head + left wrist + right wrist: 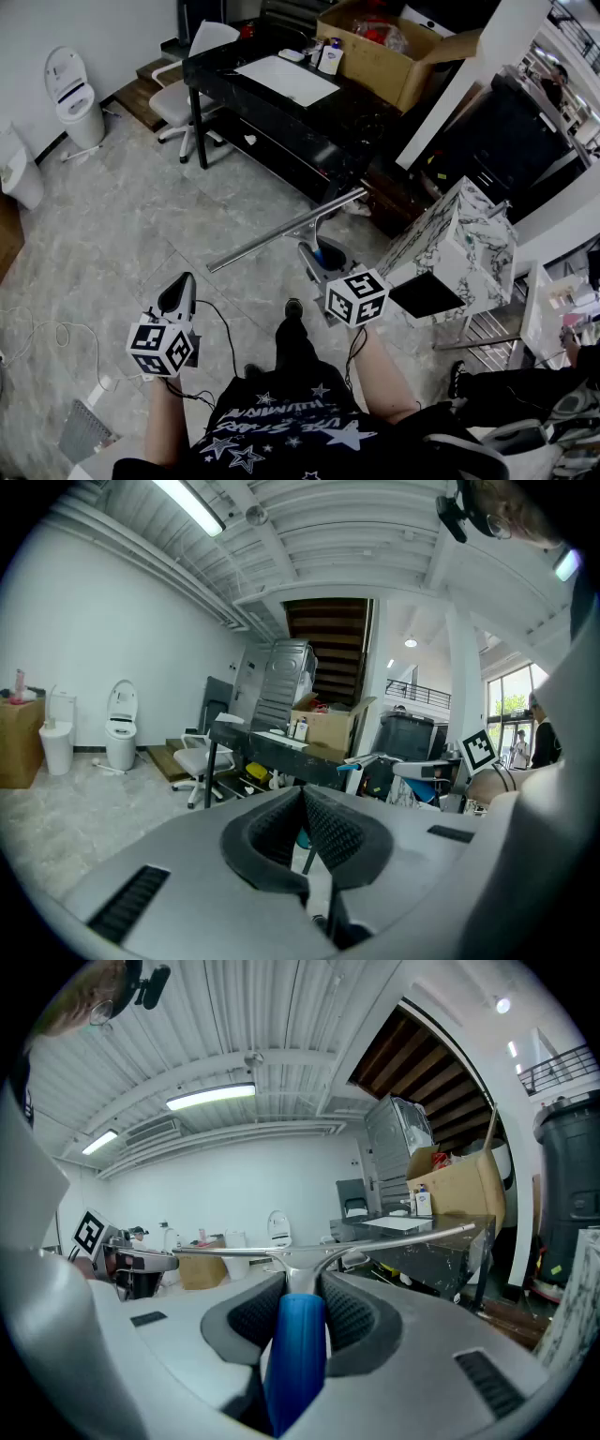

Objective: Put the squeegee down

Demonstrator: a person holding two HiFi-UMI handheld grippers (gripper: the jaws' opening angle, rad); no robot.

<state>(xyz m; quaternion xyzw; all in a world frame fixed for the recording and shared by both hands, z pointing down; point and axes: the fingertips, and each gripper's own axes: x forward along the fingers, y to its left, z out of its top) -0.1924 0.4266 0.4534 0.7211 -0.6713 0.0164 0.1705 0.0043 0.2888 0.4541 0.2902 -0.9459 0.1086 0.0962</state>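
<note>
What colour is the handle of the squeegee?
The handle is blue; the right gripper view shows it best.

Floor (122,216) open leftward; desk (277,131) and marbled cabinet (461,234) apparently crowd ahead.

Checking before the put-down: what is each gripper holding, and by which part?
The right gripper holds the squeegee by its blue handle, jaws clamped on it, the metal blade bar out front. The left gripper is shut on nothing.
</note>
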